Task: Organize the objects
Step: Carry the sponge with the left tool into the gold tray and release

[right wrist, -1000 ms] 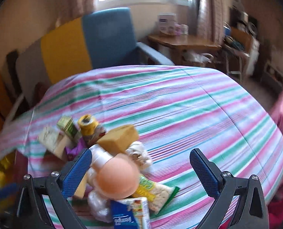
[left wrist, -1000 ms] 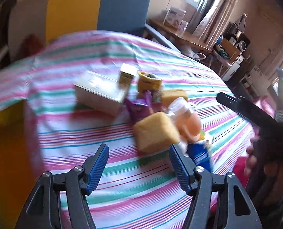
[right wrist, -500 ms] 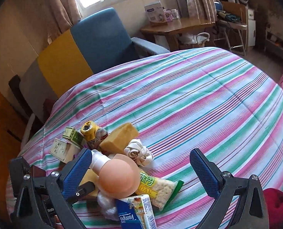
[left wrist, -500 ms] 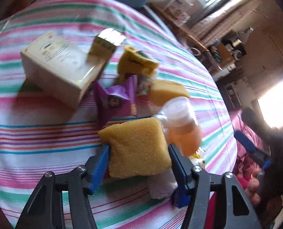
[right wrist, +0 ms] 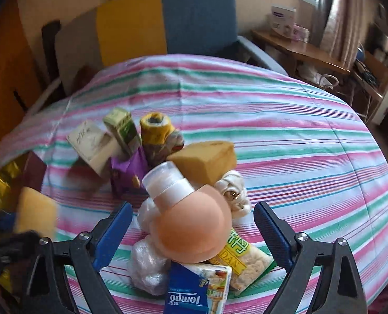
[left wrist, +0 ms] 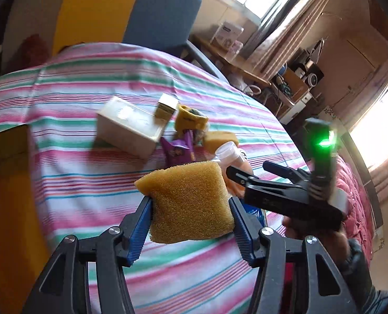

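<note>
Left gripper (left wrist: 191,209) jaws clamped on a yellow sponge (left wrist: 187,201), right gripper (right wrist: 191,233) jaws spread wide, empty, a peach bottle (right wrist: 191,225) between them, above the striped tabletop (right wrist: 285,136).

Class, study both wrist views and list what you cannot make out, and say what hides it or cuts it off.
- Tempo tissue pack: right wrist view, lower part cut off by the frame edge.
- Snack packet: right wrist view, label partly covered by the peach bottle.
- Held sponge: right wrist view, blurred; the left claw shows it clearly in the left wrist view.
- White box: left wrist view, print blurred.
</note>
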The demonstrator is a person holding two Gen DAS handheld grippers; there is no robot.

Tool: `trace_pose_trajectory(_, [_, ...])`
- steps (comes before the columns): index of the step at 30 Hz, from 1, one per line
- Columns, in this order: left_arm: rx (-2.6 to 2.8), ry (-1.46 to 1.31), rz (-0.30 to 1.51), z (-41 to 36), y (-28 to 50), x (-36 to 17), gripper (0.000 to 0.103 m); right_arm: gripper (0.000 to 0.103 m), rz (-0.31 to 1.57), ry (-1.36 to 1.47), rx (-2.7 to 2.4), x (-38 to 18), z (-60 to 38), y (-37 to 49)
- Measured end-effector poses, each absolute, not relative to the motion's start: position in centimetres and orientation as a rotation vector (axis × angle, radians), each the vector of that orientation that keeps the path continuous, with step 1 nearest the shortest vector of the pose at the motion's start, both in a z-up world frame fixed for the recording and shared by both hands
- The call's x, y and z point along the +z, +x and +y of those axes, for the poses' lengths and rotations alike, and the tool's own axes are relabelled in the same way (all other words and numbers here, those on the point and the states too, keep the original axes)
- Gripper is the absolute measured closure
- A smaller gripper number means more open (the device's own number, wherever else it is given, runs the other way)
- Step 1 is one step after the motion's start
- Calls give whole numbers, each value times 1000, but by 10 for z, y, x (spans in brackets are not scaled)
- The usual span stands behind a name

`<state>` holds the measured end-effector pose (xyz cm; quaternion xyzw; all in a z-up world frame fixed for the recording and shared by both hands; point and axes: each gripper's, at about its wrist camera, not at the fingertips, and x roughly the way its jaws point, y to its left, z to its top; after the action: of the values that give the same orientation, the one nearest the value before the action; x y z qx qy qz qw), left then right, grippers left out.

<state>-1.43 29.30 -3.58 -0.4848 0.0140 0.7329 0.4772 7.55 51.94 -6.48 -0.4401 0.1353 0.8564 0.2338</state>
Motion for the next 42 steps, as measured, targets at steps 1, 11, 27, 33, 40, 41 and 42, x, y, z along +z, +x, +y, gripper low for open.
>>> trace_pose_trajectory(1, [1802, -1182, 25, 284, -15, -32, 44, 8, 346, -1226, 2335, -69, 520, 73])
trace_pose_trajectory(11, [2109, -1206, 88, 164, -64, -29, 44, 46, 319, -1299, 2298, -87, 526, 67])
trace_pose_trajectory(27, [2451, -1383, 131, 59, -169, -75, 37, 52, 230, -1226, 2322, -76, 514, 67])
trace_pose_trajectory(33, [2479, -1399, 150, 59, -183, -80, 25, 52, 209, -1202, 2345, -72, 513, 67])
trace_pose_trajectory(40, [2575, -1285, 64, 41, -148, -47, 22, 52, 209, -1121, 2410, -58, 508, 68])
trace_pose_trajectory(41, [2588, -1272, 53, 38, -140, -42, 22, 52, 204, -1116, 2422, -57, 505, 68])
trace_pose_trajectory(42, [2597, -1262, 34, 34, -133, -38, 22, 52, 193, -1112, 2437, -55, 501, 68])
